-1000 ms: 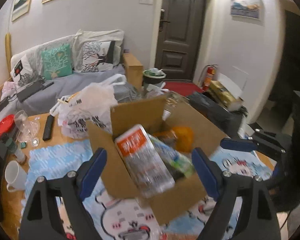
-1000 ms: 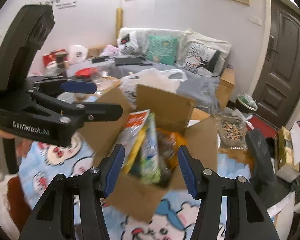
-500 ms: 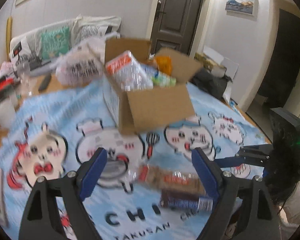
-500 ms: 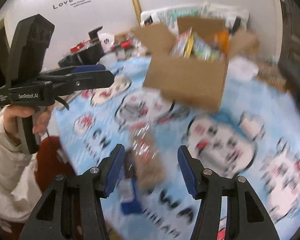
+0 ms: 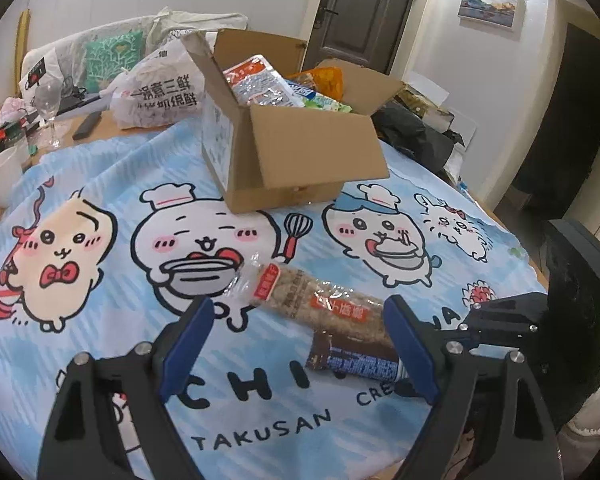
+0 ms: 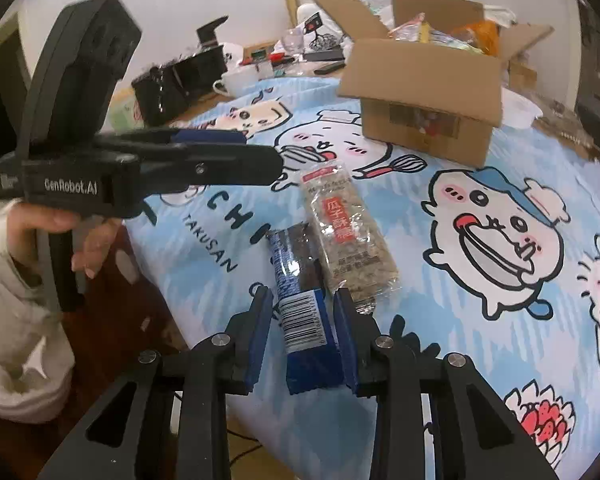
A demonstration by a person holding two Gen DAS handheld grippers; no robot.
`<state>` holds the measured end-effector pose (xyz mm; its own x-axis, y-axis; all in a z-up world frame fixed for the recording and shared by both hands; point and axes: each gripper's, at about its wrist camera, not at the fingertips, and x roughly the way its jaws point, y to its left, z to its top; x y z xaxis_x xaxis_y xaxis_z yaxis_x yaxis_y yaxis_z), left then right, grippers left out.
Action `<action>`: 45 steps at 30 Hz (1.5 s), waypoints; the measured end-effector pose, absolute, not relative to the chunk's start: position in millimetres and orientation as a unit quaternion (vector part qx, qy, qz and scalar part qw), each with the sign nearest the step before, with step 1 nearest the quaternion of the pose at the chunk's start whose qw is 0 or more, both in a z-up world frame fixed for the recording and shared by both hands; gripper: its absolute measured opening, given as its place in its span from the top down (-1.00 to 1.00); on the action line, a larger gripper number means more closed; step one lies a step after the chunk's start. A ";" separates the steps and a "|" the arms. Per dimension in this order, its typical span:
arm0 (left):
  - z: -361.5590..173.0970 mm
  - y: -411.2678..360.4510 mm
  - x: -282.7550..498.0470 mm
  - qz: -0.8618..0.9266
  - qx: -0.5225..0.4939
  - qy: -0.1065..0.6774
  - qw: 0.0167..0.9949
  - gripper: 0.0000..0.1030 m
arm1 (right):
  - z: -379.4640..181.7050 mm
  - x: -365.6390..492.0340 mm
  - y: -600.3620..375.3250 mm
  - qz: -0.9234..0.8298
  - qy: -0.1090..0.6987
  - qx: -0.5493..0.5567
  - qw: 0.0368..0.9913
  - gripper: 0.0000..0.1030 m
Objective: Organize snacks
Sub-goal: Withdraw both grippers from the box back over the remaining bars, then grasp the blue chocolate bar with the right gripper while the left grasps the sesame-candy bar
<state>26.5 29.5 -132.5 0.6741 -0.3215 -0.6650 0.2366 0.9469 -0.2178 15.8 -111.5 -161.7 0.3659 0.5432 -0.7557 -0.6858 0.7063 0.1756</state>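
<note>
An open cardboard box holds several snack packs on the cartoon tablecloth. In front of it lie a clear pack of brown seed brittle with a red label and a dark blue cookie pack. My left gripper is open and empty, low over the brittle pack. My right gripper has narrowed around the near end of the blue pack, with a small gap on the left side.
A white printed plastic bag, a wine glass, a white mug and a remote lie behind the box. Black bags sit at the right. The table edge is near the right gripper.
Both grippers have pulled back from above the box and come down low at the table's near edge. The right gripper's jaws have narrowed around the blue pack.
</note>
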 end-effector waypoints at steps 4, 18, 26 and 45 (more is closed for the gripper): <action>-132.8 33.2 25.9 -0.150 -0.065 0.375 0.913 -0.64 | -160.8 13.9 -106.2 0.369 0.418 -0.107 0.823 0.63; -129.2 33.6 25.0 -0.140 -0.059 0.371 0.916 -0.64 | -165.3 10.7 -90.9 0.364 0.413 -0.141 0.823 0.73; -133.2 38.4 32.5 -0.127 -0.074 0.382 0.912 -0.64 | -135.1 13.8 -114.6 0.336 0.373 -0.136 0.854 0.73; -167.2 -34.0 85.8 -0.117 -0.024 0.438 0.891 -0.34 | -157.8 37.8 -234.2 0.191 0.420 -0.040 0.886 0.73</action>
<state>85.8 -34.0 -167.2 0.5897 -0.2292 -0.7745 0.1876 0.9715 -0.1446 37.8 -234.2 -157.8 0.5741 0.3050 -0.7599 -0.3729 0.9236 0.0890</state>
